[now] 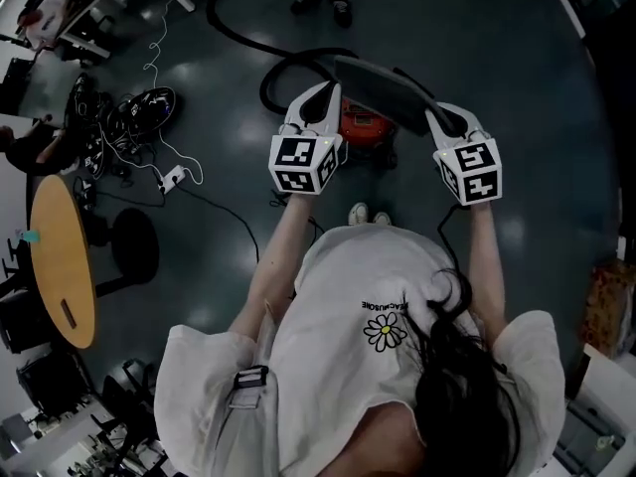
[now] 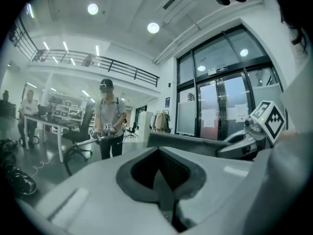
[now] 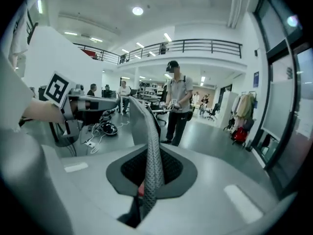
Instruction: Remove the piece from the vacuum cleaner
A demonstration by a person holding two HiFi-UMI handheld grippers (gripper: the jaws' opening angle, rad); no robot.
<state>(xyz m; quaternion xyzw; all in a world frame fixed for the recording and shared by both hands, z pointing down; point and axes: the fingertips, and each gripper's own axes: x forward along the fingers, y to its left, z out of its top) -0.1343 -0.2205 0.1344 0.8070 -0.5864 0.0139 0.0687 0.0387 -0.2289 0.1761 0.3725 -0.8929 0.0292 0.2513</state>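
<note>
A flat dark grey piece (image 1: 386, 89) hangs between my two grippers, above the red vacuum cleaner (image 1: 363, 125) on the floor. My left gripper (image 1: 320, 92) is at the piece's left end and my right gripper (image 1: 444, 115) at its right end. In the right gripper view the jaws of my right gripper (image 3: 149, 180) are shut on the piece (image 3: 146, 131), whose textured edge runs up out of them. In the left gripper view the jaws of my left gripper (image 2: 161, 180) look shut, with a thin sliver between them, and the piece (image 2: 195, 143) runs off to the right.
A black hose (image 1: 283, 68) curls beside the vacuum. Cables and gear (image 1: 139, 117) lie on the floor at left, near a round wooden table (image 1: 60, 261). Another person (image 2: 110, 119) stands ahead with grippers. Glass doors (image 2: 220, 106) are to the right.
</note>
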